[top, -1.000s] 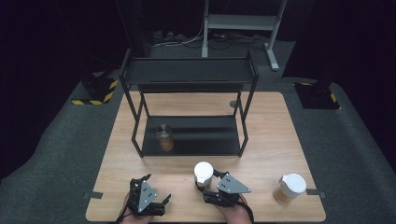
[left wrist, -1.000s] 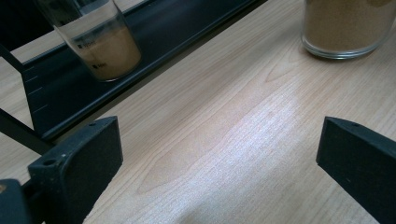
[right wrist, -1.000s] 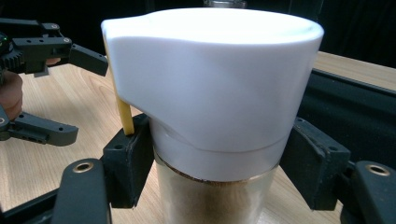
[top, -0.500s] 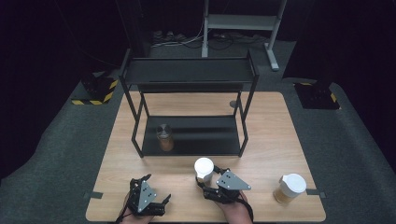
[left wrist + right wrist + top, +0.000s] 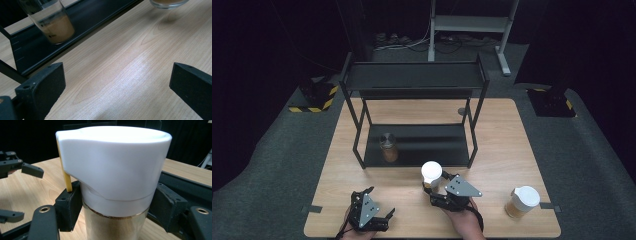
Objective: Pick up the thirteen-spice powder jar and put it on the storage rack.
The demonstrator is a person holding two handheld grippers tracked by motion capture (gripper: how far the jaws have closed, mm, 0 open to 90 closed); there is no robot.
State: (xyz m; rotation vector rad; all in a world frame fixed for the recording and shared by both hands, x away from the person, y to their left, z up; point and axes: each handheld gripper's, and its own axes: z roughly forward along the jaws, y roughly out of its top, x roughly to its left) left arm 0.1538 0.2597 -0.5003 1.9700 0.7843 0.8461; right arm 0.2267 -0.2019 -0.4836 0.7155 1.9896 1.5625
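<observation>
A glass jar with a white lid and brown contents stands between the jaws of my right gripper, just in front of the black shelf rack. Up close, the white-lidded jar is clamped by both black pads. Its base hangs a little above the wood, over a shadow. My left gripper sits open at the table's near edge, with bare wood between its jaws. A lidless jar of brown stuff stands on the rack's lower tier.
Another white-lidded jar stands alone at the table's near right. The rack's upper tier is bare, and its thin legs frame the lower tier. Bare wood lies between the two grippers and to the rack's right.
My right gripper has carried the white-lidded jar a little forward, towards the rack. The left gripper has stayed put.
</observation>
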